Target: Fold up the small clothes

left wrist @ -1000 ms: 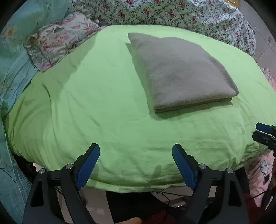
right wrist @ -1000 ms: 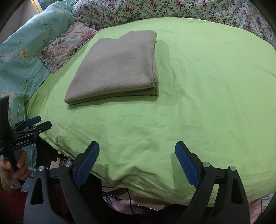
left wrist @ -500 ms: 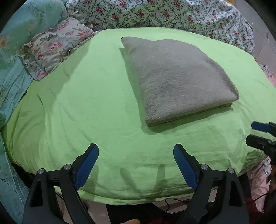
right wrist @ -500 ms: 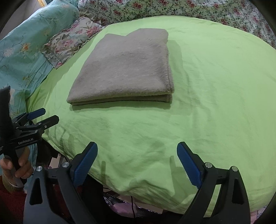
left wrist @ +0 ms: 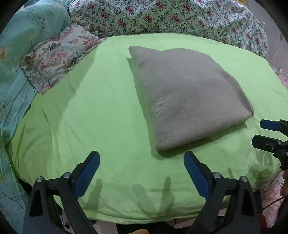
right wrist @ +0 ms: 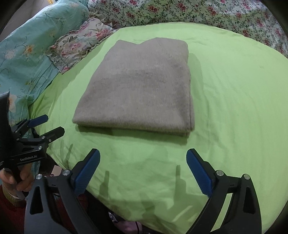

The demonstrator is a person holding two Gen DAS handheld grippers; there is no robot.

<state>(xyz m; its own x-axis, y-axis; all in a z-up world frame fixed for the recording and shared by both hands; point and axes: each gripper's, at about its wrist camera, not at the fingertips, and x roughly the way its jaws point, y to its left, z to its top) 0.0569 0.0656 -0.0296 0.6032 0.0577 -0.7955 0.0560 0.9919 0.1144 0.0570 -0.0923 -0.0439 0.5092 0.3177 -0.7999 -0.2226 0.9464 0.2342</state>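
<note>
Since a second ago both grippers have come forward over the bed, so the folded garment now fills more of each view and lies nearer the fingertips.

The bed (left wrist: 100, 115) is covered by a light green sheet (right wrist: 234, 108), lightly creased and falling away over the near edge. Behind it runs a floral quilt (left wrist: 180, 16) with small red flowers, and to the left a teal floral cover (right wrist: 27, 54). A frilled floral pillow (left wrist: 59, 59) rests at the sheet's far left corner, partly on the green.

The grey folded garment (left wrist: 185, 100) lies flat on the sheet in a neat stacked rectangle, its layered edge facing the near side in the right wrist view (right wrist: 136, 90). Nothing touches it.

The left gripper (left wrist: 142, 162) hovers over the near part of the sheet, its jaws spread wide and empty, the garment's near corner just ahead of the right-hand finger. The right gripper (right wrist: 142, 160) is likewise spread apart and empty, close in front of the garment's layered edge. Each shows at the side of the other's view, with a hand (right wrist: 16, 178) gripping the left one's handle.
</note>
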